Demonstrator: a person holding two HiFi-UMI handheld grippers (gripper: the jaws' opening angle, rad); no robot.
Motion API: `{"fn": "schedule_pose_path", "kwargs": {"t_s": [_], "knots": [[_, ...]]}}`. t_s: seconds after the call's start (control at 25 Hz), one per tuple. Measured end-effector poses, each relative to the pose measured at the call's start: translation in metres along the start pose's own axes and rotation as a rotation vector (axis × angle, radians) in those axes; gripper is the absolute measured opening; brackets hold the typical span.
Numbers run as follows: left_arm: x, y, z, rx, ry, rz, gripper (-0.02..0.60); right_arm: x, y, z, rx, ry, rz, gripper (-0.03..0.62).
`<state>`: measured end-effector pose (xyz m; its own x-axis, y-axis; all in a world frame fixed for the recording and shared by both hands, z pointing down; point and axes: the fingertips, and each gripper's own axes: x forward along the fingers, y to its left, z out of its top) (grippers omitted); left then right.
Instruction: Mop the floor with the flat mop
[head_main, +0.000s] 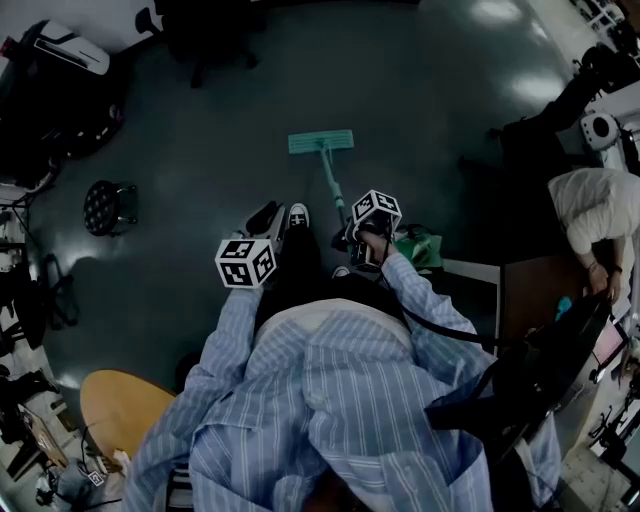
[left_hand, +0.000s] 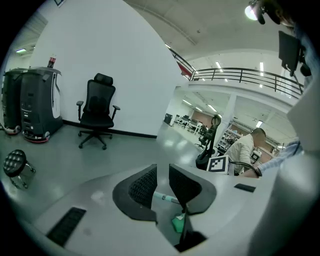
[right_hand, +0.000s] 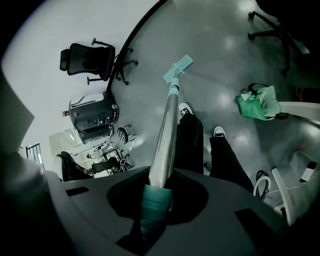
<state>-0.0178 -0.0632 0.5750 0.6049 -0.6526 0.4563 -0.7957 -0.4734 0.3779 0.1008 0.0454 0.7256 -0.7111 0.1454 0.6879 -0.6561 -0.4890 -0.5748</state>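
Right gripper (right_hand: 157, 195) is clamped tight on the green grip end of the mop handle (right_hand: 167, 120). The shaft runs forward and down from the jaws, past the person's shoe (right_hand: 185, 108), to the flat mop head (right_hand: 178, 69) lying on the floor (right_hand: 220, 60) ahead. Left gripper (left_hand: 162, 186) is open by a narrow gap and grips nothing; it sits near the right gripper on its left, clear of the handle, with an office chair (left_hand: 97, 111) well beyond.
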Motion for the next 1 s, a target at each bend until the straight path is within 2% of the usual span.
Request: {"fn": "schedule_pose_path", "kwargs": {"t_s": [0.24,0.56,0.76,1.0], "knots": [[-0.031,-0.045,-0.049,-0.020,0.013,0.030,0.078,-0.005,-0.049,-0.053,-0.027,0.026,-0.029,0.060],[-0.069,-0.064,-0.078,-0.013,0.024,0.070,0.078,-0.003,-0.079,-0.093,-0.042,0.039,-0.033,0.061],[-0.079,-0.061,-0.079,-0.014,0.027,0.074,0.078,0.004,-0.079,-0.104,-0.030,0.036,-0.016,0.061],[-0.086,-0.069,-0.085,0.005,0.061,0.035,0.078,0.010,-0.073,-0.120,-0.007,0.019,0.008,0.060]]}}
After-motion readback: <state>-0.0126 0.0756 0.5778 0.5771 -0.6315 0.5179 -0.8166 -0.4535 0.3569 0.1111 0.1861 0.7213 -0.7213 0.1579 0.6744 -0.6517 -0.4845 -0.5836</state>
